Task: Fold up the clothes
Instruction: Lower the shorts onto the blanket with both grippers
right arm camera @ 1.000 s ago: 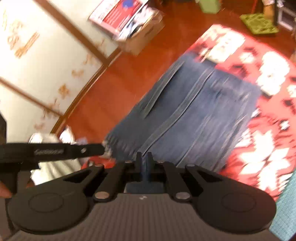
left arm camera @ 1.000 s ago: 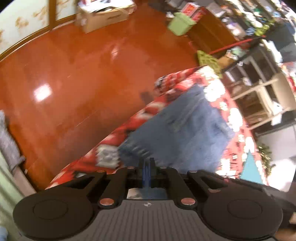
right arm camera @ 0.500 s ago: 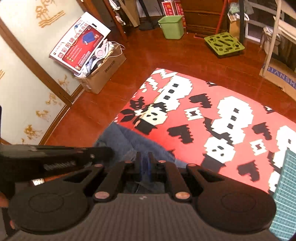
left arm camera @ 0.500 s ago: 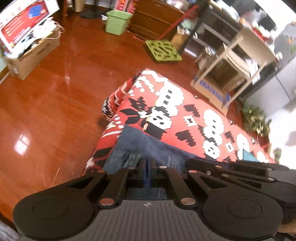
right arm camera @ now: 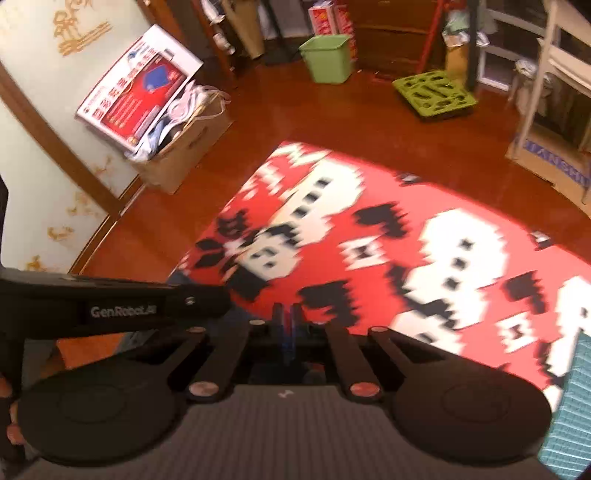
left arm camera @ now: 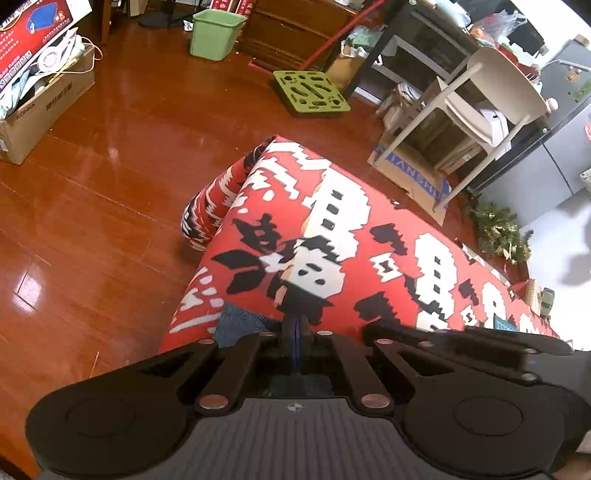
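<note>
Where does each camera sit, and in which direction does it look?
Left wrist: sits on the left gripper, looks forward and down over the red patterned cover and the denim garment; the other gripper's arm shows at right.
Right wrist: sits on the right gripper, looks over the same cover; the left gripper's arm and some fingertips show at left.
Both share the cover, green bin, green mat and cardboard box.

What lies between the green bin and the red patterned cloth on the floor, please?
Bare wooden floor only, between the green bin and the red patterned cloth, seen in the right wrist view.
</note>
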Tool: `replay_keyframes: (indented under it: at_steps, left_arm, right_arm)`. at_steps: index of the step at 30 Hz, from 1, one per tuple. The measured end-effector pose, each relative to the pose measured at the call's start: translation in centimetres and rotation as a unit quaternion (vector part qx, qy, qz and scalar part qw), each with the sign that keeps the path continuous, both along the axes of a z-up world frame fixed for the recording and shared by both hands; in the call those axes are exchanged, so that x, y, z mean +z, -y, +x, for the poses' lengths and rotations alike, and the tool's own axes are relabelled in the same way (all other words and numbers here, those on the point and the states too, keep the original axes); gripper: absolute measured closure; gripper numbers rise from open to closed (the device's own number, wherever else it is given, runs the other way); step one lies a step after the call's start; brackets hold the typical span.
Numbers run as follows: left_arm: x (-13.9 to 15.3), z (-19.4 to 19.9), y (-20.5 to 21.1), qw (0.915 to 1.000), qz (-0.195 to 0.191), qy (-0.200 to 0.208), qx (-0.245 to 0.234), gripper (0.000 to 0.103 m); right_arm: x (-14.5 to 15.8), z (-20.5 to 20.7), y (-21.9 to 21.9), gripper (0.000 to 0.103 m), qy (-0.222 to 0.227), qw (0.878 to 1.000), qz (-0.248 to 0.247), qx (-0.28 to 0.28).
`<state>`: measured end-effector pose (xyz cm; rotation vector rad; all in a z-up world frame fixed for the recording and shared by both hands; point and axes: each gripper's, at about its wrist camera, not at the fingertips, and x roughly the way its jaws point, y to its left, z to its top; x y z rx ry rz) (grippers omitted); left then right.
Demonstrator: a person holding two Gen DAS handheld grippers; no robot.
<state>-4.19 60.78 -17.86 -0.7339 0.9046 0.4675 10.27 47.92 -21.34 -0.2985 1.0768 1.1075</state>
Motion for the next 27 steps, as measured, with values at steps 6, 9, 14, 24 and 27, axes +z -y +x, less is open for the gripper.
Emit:
replay_keyframes:
  at_steps: [6,9,14,24,27]
  left_arm:
    - [2.5,-1.3,0.7,0.9999,0.014,0.001,0.0,0.101]
    - [2.4,-1.8,1.3,1.0,0.005,0.001,0.004,0.101]
    - [0.6,-0.7,2.0,0.9986,0.036,-0.023,-0.03,0.101]
    - [2.0,-0.6,-0.6,0.999,0.043,-0.002,-0.013,0.101]
    - [3.7,-1.9,-1.1,0.9989,0.047,0.004,-0.003,0.101]
  right_arm:
    - [2.2,-0.2,3.3,0.1,0.009,1.0,0.0,0.007]
    - [1.6,-1.3,3.8,0.1,0.002,1.0,-0.012,0.026]
    - [-0.3,-1.1,3.0,0.103,0.0,1.0,-0.021,0.017]
    - [1.1,0.1,2.9,0.099,-0.003,1.0,0.008,-0.025]
    - [2.9,-0.1,3.5,0.099,-0.013,0.999,0.023,-0.022]
